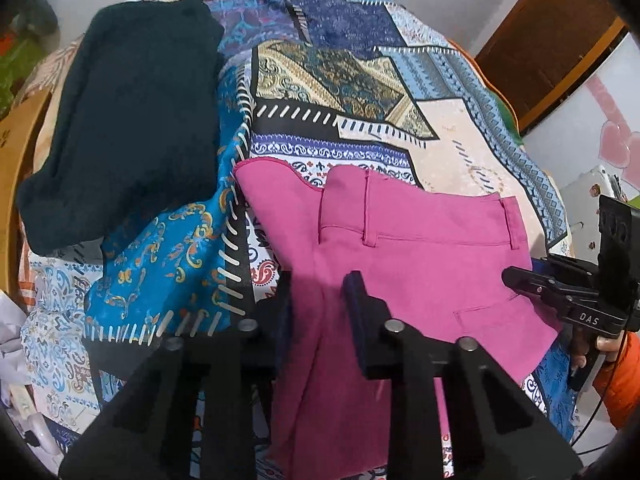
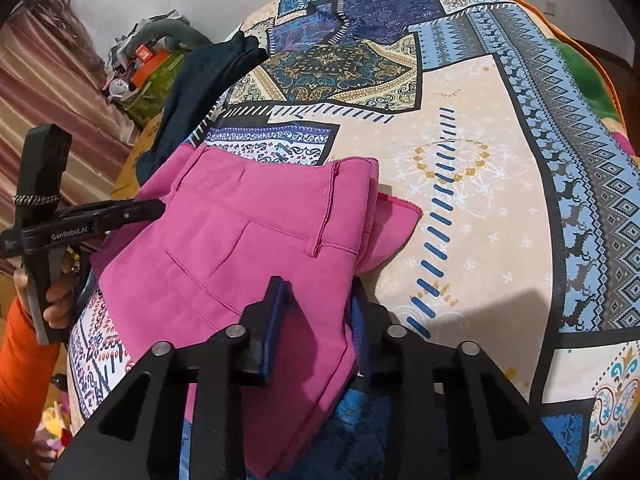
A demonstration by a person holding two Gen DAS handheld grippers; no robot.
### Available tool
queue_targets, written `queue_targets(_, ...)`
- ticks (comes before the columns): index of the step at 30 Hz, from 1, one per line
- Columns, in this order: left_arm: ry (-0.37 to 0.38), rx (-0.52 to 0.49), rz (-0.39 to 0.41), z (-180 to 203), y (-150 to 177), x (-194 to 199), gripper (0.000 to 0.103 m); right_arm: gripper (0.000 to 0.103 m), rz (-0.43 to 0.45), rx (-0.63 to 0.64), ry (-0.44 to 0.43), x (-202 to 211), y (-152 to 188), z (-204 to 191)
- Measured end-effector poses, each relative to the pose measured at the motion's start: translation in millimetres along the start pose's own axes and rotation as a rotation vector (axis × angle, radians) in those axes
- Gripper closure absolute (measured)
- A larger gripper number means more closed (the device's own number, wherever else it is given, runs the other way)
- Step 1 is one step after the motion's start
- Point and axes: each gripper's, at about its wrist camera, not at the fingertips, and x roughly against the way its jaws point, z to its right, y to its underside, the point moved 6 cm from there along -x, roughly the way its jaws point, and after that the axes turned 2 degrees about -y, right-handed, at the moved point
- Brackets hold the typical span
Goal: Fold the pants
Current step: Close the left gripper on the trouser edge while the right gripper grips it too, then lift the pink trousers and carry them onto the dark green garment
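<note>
Pants (image 1: 420, 256): pink, laid on the patterned bedspread (image 1: 352, 80); seen in the lower middle of both views, waistband with belt loops toward the top of the frame. In the right wrist view the fabric lies in several layers, with a loose flap sticking out at its right edge.
Left gripper (image 1: 320, 300): at the bottom centre of the left wrist view, pointed steeply down. The jaws are drawn close on a raised fold of pink fabric; the right pad (image 1: 356, 300) is pressed against the cloth, the left pad is mostly hidden behind it.
Right gripper (image 2: 320, 312): at the bottom centre of the right wrist view, pointed steeply down. The jaws are closed on the near right edge of the pants; the layered fabric is pinched between the left pad (image 2: 276, 312) and the right one, which is half covered by cloth.
Each gripper in the other view: the right one is seen at the right edge of the left wrist view, its tip at the pants' edge; the left one is seen at the left edge of the right wrist view, its tip on the pink fabric.
Hands: a hand (image 2: 56, 300) with an orange sleeve (image 2: 24, 380) is seen on the left handle.
Dark garment (image 1: 124, 120): black, lying on the bedspread at the upper left, apart from the pants.
</note>
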Motion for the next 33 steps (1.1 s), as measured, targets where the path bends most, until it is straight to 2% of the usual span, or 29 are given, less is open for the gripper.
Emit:
queue_targets(2,-0.008,0.006,0.017,-2.1,0.9,4.8,0.09,0.087,0.025,0.015,0.016,3.4,-1.5,-2.1)
queue_targets(5,-0.01,0.027,0.035,-6.0,0.6,12.3,0.091,0.091,0.057,0.043,0.029,9.1,-7.5,-7.2)
queue_targets(8,-0.033,0.025,0.063,-6.3,-1.2,23.0,0.093,0.091,0.08,0.053,0.022,14.0,-16.3,-14.1)
queue_targets(18,-0.106,0.004,0.254,-17.6,-23.5,88.3,0.093,0.092,0.189,0.175,0.025,38.1,-58.7,-62.7)
queue_targets(26,-0.17,0.057,0.365,-61.2,-53.0,137.5,0.093,0.092,0.273,0.282,0.022,43.1,-103.3,-115.1)
queue_targets(33,-0.223,0.125,0.427,-112.3,-85.4,154.9,0.093,0.092,0.315,0.322,0.01,19.2,-153.2,-156.6)
